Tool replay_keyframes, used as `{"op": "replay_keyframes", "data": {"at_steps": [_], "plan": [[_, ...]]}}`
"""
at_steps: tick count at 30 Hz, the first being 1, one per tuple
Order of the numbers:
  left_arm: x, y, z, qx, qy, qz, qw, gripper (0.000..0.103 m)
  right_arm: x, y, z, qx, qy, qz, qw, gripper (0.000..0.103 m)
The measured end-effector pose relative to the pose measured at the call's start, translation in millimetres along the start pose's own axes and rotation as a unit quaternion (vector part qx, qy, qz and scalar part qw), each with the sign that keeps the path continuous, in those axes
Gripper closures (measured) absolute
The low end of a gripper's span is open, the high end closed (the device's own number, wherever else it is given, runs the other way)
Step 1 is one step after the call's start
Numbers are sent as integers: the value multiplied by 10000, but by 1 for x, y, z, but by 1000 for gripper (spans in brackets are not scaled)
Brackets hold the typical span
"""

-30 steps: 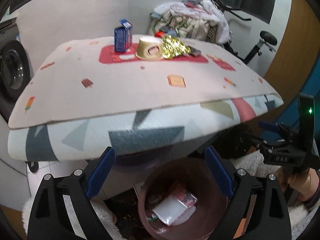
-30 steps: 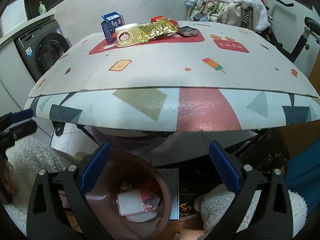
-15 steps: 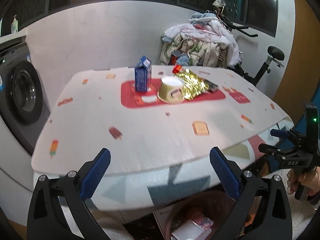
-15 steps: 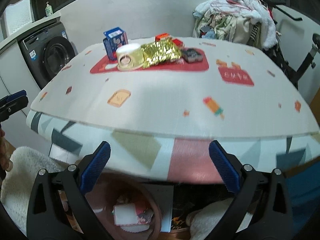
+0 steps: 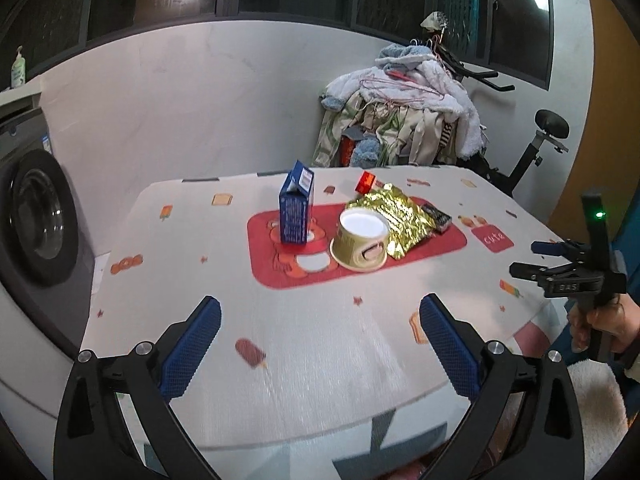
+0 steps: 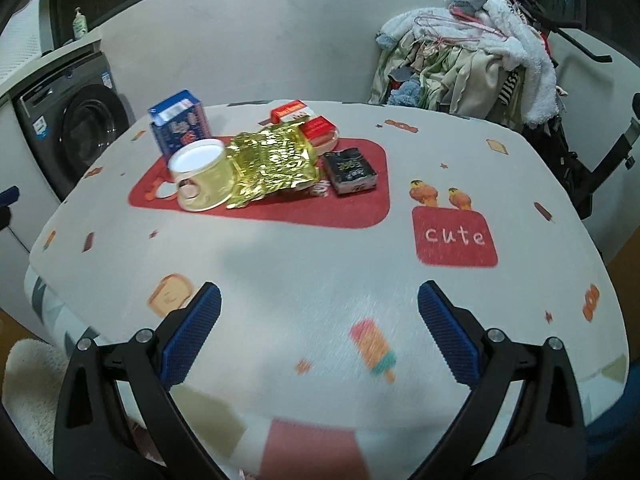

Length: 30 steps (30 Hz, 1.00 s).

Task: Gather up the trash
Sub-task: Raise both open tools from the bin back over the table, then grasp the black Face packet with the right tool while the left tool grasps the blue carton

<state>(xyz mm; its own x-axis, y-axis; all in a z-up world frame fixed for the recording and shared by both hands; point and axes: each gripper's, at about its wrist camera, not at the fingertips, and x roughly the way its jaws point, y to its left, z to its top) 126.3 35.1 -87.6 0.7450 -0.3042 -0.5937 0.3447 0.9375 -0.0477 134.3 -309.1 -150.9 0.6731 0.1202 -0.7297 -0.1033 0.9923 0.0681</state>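
Trash sits on the red patch of the table: a blue carton, an upside-down yellow paper cup, a crumpled gold foil bag, a black pack and a red box. The carton, cup and foil bag also show in the right wrist view. My left gripper is open and empty above the near table edge. My right gripper is open and empty above the table; it also shows in the left wrist view.
A washing machine stands left of the table. A heap of clothes hangs on an exercise bike behind the table. A white fluffy rug lies at lower right.
Both grippers rose from below the table edge, over the brown bin with trash in it, to above the tabletop. The bin has dropped out of view. Both stay open.
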Motion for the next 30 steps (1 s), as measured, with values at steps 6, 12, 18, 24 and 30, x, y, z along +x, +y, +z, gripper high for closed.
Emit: {"op": "replay_keyframes", "data": {"at_steps": [6,12,18,24,30], "plan": [[27,16,14,-136,-25,144,9998,6,39,-32,24,-42,124,1,9999,6],[47,38,22,-439,108,195,9988,6,78,-59,60,19,208,-165,9996,15],[68,50,32,-341,320,269,9985,6,121,-62,86,88,291,-32,9995,19],[87,47,45,-738,-6,236,9970,6,150,-68,100,59,583,-82,9982,22],[103,48,42,-836,215,52,9963,6,161,-67,105,-14,620,-133,9980,22]]}}
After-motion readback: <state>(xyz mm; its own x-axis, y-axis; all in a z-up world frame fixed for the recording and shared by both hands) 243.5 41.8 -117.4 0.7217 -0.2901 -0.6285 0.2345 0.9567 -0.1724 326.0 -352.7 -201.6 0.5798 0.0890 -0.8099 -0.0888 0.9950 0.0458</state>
